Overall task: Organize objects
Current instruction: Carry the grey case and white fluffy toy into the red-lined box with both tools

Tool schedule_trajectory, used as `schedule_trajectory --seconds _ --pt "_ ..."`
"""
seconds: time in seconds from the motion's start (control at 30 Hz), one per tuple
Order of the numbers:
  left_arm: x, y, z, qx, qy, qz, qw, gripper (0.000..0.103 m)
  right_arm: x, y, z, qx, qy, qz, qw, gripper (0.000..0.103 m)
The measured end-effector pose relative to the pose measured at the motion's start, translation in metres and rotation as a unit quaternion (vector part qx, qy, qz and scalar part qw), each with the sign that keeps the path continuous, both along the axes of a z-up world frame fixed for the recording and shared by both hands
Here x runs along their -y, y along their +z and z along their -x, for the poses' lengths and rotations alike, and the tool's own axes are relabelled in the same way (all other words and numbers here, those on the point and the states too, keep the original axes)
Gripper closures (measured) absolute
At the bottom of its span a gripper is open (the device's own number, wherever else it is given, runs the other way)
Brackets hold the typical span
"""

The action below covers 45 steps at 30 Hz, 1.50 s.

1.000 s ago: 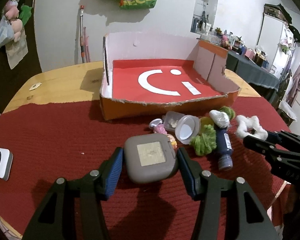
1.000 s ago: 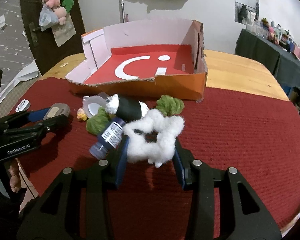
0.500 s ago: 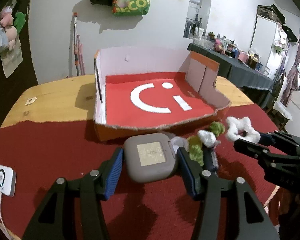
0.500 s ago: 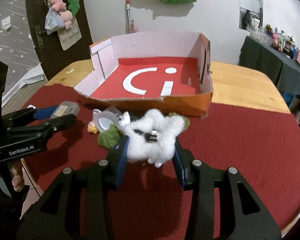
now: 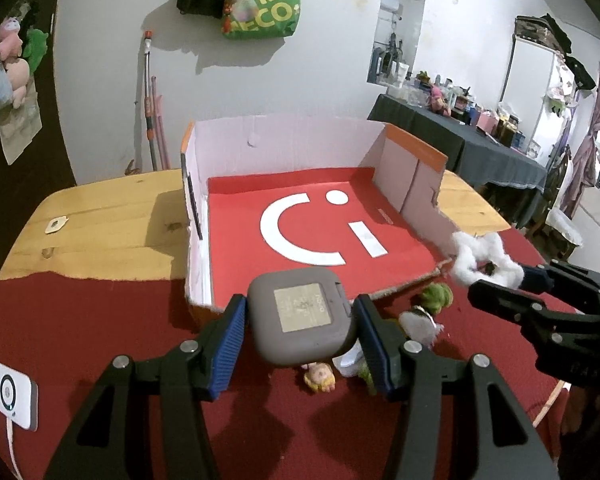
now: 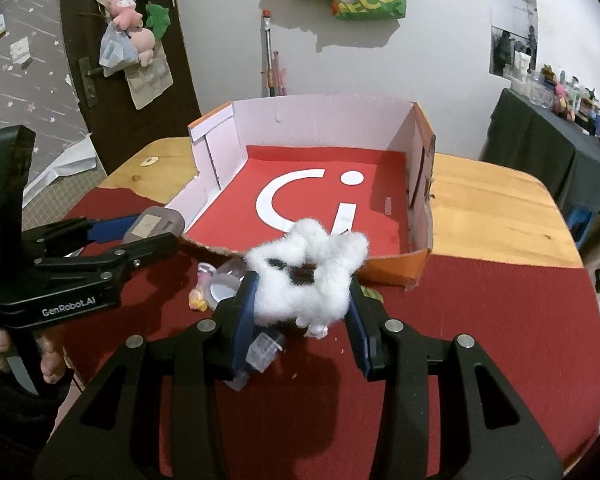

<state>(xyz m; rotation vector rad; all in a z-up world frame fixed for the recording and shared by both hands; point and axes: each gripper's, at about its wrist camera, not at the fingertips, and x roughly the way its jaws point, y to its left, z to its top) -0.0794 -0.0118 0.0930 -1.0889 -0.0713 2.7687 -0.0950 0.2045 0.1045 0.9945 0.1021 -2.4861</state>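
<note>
My left gripper [image 5: 300,324] is shut on a grey square case [image 5: 302,322] and holds it in the air at the front edge of the open cardboard box [image 5: 196,248] with a red floor. My right gripper [image 6: 302,312] is shut on a fluffy white scrunchie [image 6: 306,276], lifted just before the box's front wall [image 6: 396,270]. In the left wrist view the scrunchie [image 5: 480,260] shows at the box's right front corner. The case also shows in the right wrist view [image 6: 154,222].
Small items lie on the red cloth [image 6: 480,340] below the grippers: a green fuzzy ball [image 5: 436,296], a small doll figure [image 5: 320,376], a clear round tub [image 6: 226,280], a bottle [image 6: 260,354]. A white device [image 5: 14,396] sits at the left edge.
Both grippers have lifted their objects off the cloth and moved forward toward the box. The pile of small items now lies beneath them.
</note>
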Motion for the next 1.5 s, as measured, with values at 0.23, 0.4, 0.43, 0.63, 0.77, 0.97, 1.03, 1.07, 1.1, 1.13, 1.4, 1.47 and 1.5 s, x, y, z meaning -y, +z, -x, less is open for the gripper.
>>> schedule_trajectory --seconds 0.23,0.4,0.43,0.63,0.77,0.97,1.03,1.07,1.1,1.13,1.4,1.47,1.5 --pt "-0.002 0.002 0.021 0.003 -0.001 0.003 1.0000 0.046 0.004 0.000 0.019 0.007 0.001 0.000 1.000 0.064" --pt "0.000 -0.002 0.035 0.013 0.000 0.000 0.9999 0.046 0.007 -0.001 0.033 0.015 0.002 -0.002 1.000 0.064" --pt "0.000 -0.002 0.038 0.015 0.000 -0.001 0.9999 0.046 0.007 -0.001 0.037 0.017 0.002 -0.002 1.000 0.064" --pt "0.002 -0.008 0.053 0.026 0.001 0.000 0.9997 0.046 0.010 -0.005 0.052 0.026 0.005 -0.004 1.000 0.064" --pt "0.002 -0.014 0.063 0.034 0.000 0.000 0.9994 0.046 0.013 -0.010 0.063 0.036 0.006 -0.003 0.999 0.064" --pt "0.001 -0.024 0.078 0.050 -0.002 -0.003 0.9988 0.046 0.016 -0.018 0.081 0.050 0.007 -0.005 0.999 0.064" --pt "0.001 -0.027 0.083 0.054 -0.003 -0.004 0.9985 0.046 0.017 -0.021 0.086 0.054 0.006 -0.006 0.998 0.064" --pt "0.001 -0.028 0.085 0.056 -0.003 -0.004 0.9984 0.046 0.017 -0.023 0.090 0.058 0.006 -0.006 0.998 0.064" --pt "0.001 -0.029 0.087 0.058 -0.003 -0.004 0.9983 0.046 0.018 -0.025 0.092 0.061 0.006 -0.006 0.998 0.064" --pt "0.000 -0.030 0.089 0.059 -0.003 -0.004 0.9982 0.046 0.018 -0.026 0.094 0.063 0.006 -0.006 0.998 0.064" --pt "-0.001 -0.040 0.100 0.076 -0.008 -0.001 0.9971 0.046 0.024 -0.039 0.108 0.084 0.010 -0.015 0.996 0.064" --pt "-0.002 -0.043 0.103 0.080 -0.010 -0.001 0.9967 0.046 0.025 -0.041 0.111 0.087 0.010 -0.018 0.996 0.064" --pt "-0.003 -0.045 0.104 0.083 -0.011 0.000 0.9965 0.046 0.025 -0.042 0.112 0.089 0.010 -0.020 0.996 0.064"
